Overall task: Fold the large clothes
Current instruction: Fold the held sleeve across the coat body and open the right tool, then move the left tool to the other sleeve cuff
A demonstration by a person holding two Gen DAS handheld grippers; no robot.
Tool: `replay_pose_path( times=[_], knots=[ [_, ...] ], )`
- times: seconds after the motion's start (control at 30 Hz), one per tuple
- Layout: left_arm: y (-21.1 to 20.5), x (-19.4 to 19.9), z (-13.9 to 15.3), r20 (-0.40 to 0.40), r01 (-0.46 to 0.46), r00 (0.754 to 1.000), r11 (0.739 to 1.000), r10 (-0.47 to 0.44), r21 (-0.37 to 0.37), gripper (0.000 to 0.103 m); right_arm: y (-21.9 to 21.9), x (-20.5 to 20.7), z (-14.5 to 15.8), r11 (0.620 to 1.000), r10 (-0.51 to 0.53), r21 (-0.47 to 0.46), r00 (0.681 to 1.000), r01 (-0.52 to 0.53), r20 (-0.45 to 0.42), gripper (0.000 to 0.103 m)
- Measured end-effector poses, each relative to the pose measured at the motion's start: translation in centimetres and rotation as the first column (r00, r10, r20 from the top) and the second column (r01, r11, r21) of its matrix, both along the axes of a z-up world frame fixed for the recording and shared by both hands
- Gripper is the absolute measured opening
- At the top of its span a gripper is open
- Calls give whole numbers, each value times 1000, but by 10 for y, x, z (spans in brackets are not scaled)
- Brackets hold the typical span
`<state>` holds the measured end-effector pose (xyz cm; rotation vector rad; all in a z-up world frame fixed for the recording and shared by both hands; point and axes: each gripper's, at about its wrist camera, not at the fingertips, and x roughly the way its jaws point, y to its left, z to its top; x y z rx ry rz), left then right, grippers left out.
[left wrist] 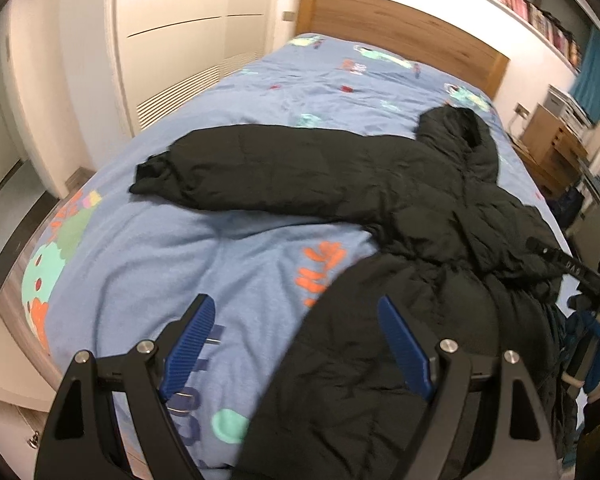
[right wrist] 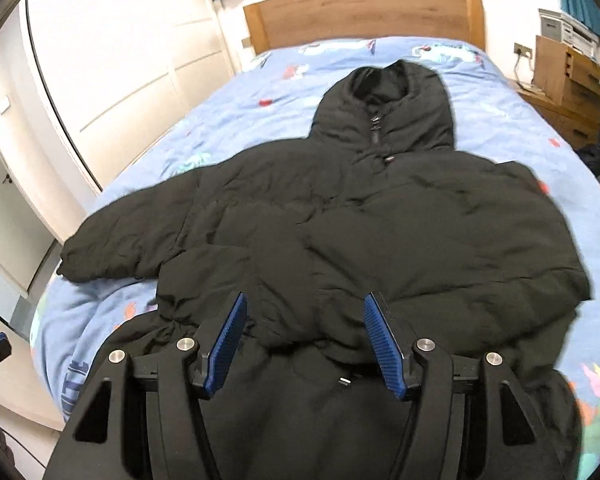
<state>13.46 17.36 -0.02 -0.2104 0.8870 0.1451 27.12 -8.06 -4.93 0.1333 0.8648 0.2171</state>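
In the left wrist view, the black padded coat (left wrist: 380, 184) is seen spread on the blue patterned bedcover (left wrist: 228, 248), one sleeve (left wrist: 228, 168) stretched sideways; it is judged bulky, soft and best taken at the cuff, while the left gripper (left wrist: 296, 344) is held released above its hem. In the right wrist view, the hood (right wrist: 384, 104) is pointed toward the wooden headboard (right wrist: 364, 16), the other sleeve seemingly folded across the chest, and the right gripper (right wrist: 304, 336) is spread empty over the puffy fabric.

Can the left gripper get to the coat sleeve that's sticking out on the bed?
Probably yes. The sleeve lies flat on the blue bedspread, nothing sits between it and the left gripper, whose jaws are open.
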Motion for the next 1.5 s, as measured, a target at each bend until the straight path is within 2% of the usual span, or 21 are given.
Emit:
replay_pose_path(
  times=[0.2,0.33,0.47,0.67,0.77,0.93,1.03,1.17,1.27,1.37,1.5],
  knots=[
    [-67,29,2,-23,101,995,995,-101,-1,83,-85,-10,12,990,-126,-65,992,127,24,60],
    [-135,73,-2,-51,207,977,978,-206,-3,83,-142,-4,14,976,-197,-84,980,199,37,60],
    [-205,121,-7,-59,292,955,956,-291,9,83,-179,11,10,968,-231,-88,972,234,40,60],
    [-284,193,-27,-59,373,925,927,-375,-48,83,-196,48,-7,976,-204,-73,979,206,30,60],
    [-313,225,-44,-66,389,918,921,-390,-29,83,-189,63,-17,983,-162,-78,986,164,23,60],
    [-316,266,-100,-159,355,923,935,-352,-5,84,-179,86,-48,988,-115,-102,993,113,-14,60],
    [-304,266,-121,-160,372,917,928,-367,7,84,-182,91,-67,991,-96,-97,994,91,-45,65],
    [-290,257,-117,-158,379,915,925,-371,19,84,-184,89,-79,990,-94,-109,993,86,-65,67],
    [-271,248,-112,-188,340,928,938,-323,70,84,-183,81,-69,982,-140,-136,989,132,-55,67],
    [-255,244,-115,-236,323,924,945,-301,60,84,-178,71,-56,977,-163,-144,986,157,-31,67],
    [-241,220,-92,-206,298,938,952,-278,72,84,-173,51,-45,975,-166,-157,984,154,-68,67]
  ],
)
